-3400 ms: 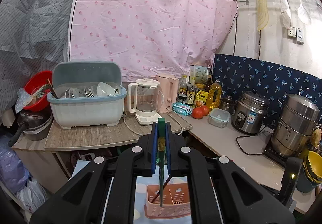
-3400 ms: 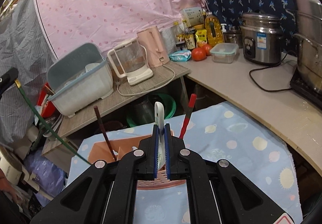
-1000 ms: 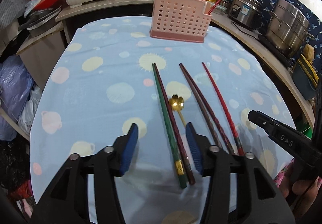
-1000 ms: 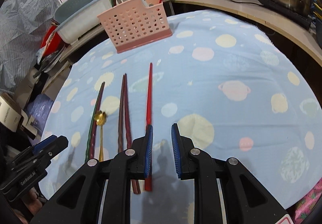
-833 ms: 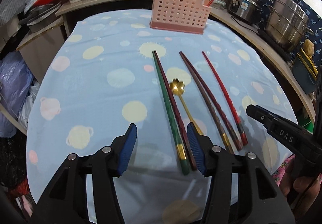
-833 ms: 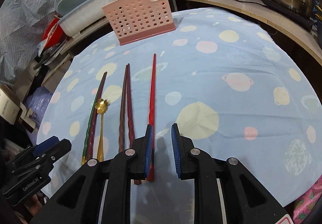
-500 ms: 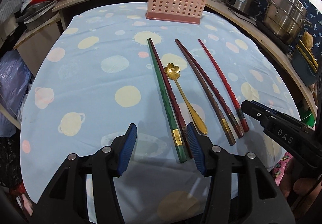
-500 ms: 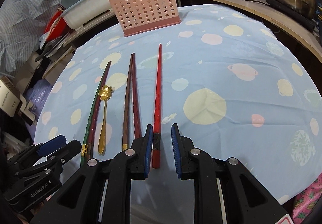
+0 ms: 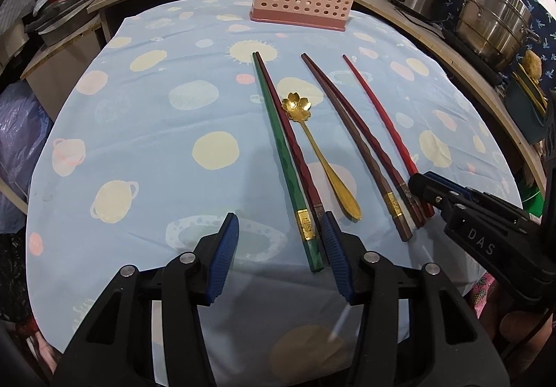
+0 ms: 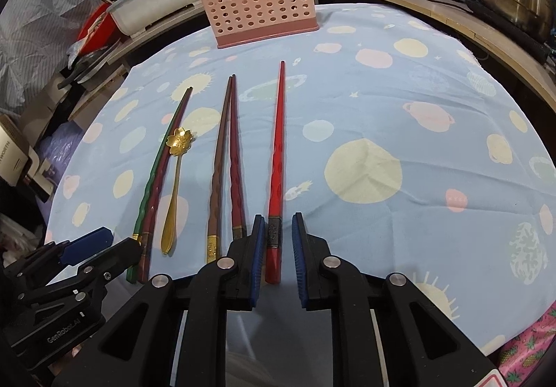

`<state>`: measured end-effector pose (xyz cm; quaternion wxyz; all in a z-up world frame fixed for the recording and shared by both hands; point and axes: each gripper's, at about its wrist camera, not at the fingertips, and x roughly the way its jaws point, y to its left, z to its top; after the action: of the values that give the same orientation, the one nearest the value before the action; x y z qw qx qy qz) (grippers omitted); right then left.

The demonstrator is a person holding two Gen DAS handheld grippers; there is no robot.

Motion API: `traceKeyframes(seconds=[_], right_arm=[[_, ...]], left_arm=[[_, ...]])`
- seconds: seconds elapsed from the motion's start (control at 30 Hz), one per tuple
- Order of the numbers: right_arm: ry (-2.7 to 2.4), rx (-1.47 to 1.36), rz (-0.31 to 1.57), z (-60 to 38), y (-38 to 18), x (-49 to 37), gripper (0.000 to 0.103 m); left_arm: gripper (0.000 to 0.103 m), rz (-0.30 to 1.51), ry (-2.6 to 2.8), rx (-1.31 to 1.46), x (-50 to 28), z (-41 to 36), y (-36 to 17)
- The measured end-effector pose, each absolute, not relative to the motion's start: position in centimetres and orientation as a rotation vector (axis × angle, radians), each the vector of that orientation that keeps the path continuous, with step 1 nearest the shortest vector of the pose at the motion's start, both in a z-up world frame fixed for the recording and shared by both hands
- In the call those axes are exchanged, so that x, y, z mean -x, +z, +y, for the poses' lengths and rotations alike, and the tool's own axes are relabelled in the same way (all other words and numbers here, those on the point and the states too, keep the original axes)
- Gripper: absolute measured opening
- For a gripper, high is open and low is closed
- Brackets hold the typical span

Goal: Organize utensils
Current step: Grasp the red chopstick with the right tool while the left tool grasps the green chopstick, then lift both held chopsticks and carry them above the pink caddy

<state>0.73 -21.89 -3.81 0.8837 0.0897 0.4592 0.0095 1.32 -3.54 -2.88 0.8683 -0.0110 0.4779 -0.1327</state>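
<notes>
Blue spotted bench (image 9: pixel 139 129): both tools have dropped low; right tool (image 10: pixel 276 249), narrowing, straddles the red chopstick (image 10: pixel 277 161) unclamped; left tool (image 9: pixel 279 256) gapes.

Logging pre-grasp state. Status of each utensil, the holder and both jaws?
Bright red chopstick: flat on cloth, butt between right jaws, not pinched.
Brown and maroon chopsticks: flat, side by side.
Green and dark red chopsticks: flat, butts at left jaws.
Gold flower-bowl spoon: flat.
Pink perforated holder: upright, chopsticks inside.
Left gripper: open.
Right gripper: open, just narrowed.
</notes>
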Motion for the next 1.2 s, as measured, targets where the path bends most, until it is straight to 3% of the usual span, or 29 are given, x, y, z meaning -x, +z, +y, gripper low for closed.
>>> traceKeyframes(seconds=[0.23, 0.63, 0.7, 0.77, 0.83, 1.2], right_arm=[[0.016, -0.185, 0.954, -22.0, -3.9, -0.6, 0.010], [0.010, -0.179, 0.951, -22.0, -4.0, -0.6, 0.010], [0.010, -0.179, 0.951, -22.0, -3.9, -0.6, 0.010], [0.010, -0.177, 0.951, -22.0, -3.9, -0.6, 0.010], [0.011, -0.178, 0.952, -22.0, -3.9, -0.5, 0.010], [0.014, -0.195, 0.934, -22.3, -3.1, 0.2, 0.007]], left_arm=[[0.039, 0.989, -0.263, 0.010, -1.3, -3.4, -3.0], [0.039, 0.960, -0.237, -0.060, -0.9, -4.3, -3.3], [0.034, 0.955, -0.244, -0.061, -0.8, -4.3, -3.3], [0.017, 0.954, -0.246, -0.058, -0.8, -4.3, -3.2], [0.009, 0.956, -0.252, -0.051, -0.8, -4.2, -3.2], [0.007, 0.953, -0.273, 0.002, -0.5, -3.3, -2.1]])
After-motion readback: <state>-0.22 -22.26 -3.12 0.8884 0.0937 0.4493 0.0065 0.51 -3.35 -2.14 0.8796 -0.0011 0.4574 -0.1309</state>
